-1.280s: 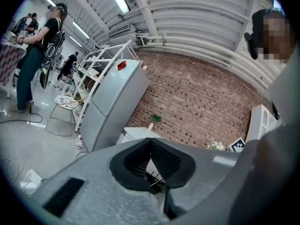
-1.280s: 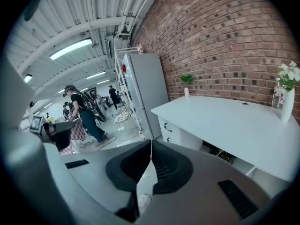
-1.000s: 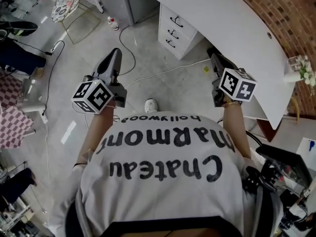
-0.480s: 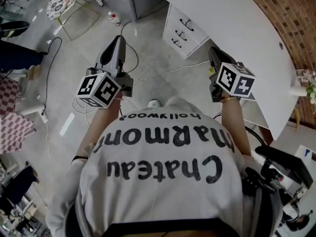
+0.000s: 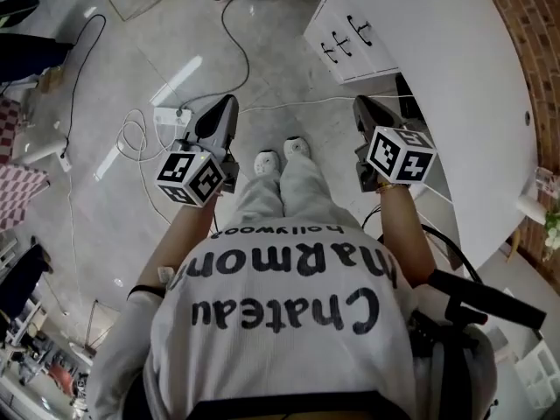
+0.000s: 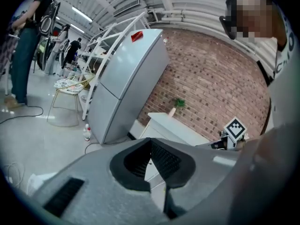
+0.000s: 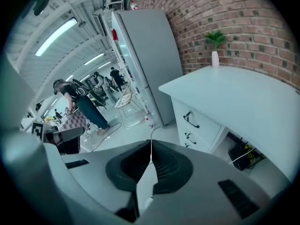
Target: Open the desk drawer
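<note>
Left tongs (image 5: 229, 105), right tongs (image 5: 361, 106) lowered, shut, desk (image 5: 437, 42) partly cropped

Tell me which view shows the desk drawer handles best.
The right gripper view: the drawer handles face the camera, dark against white fronts. The head view shows the handles from steeply above, small near the top edge. In the left gripper view the desk shows, but its handles cannot be made out.

Open floor (image 5: 293, 68) before drawer unit (image 5: 350, 38), cables (image 5: 131, 143) trailing left, fridge (image 7: 150, 55) beyond.
</note>
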The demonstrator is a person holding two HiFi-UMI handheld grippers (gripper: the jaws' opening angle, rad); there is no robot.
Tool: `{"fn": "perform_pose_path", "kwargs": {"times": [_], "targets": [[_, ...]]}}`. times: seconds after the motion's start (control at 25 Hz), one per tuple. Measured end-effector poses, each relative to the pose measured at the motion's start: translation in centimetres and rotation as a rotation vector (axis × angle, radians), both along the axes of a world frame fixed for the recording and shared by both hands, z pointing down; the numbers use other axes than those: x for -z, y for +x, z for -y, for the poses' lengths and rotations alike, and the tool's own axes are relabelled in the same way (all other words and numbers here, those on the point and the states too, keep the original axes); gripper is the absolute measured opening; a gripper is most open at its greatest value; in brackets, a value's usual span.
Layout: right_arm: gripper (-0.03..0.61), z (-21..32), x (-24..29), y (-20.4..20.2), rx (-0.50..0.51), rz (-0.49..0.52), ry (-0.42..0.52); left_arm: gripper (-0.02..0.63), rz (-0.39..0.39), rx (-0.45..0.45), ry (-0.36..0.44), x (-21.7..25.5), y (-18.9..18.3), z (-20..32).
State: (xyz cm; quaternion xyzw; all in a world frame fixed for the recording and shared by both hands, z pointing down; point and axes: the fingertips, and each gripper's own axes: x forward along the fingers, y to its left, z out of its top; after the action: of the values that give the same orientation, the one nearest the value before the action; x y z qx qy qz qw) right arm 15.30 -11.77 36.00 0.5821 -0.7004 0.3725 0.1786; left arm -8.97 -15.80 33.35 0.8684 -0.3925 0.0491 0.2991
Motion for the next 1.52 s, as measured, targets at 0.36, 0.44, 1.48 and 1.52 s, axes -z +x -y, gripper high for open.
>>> {"fn": "perform_pose_path", "kwargs": {"times": [0.36, 0.44, 1.48, 1.52], "targets": [[0.015, 1.9, -12.4, 1.3, 0.126, -0.008, -0.159, 0.015, 0.069, 0.056, -0.181, -11.0, 2.8, -1.4], [0.015, 3.0, -14.6, 2.2, 0.142, -0.039, -0.138, 0.015, 0.085, 0.057, -0.209, -13.5, 3.4, -1.4], [0.015, 8.3, -41.9, 5.3, 0.193, -0.129, -0.075, 0.015, 0.090, 0.137, -0.116, -38.0, 3.0, 3.6], [0.015, 8.5, -42.5, 5.6, 0.193, -0.138, -0.068, 0.015, 0.091, 0.136, -0.108, -38.7, 2.9, 3.9]]}}
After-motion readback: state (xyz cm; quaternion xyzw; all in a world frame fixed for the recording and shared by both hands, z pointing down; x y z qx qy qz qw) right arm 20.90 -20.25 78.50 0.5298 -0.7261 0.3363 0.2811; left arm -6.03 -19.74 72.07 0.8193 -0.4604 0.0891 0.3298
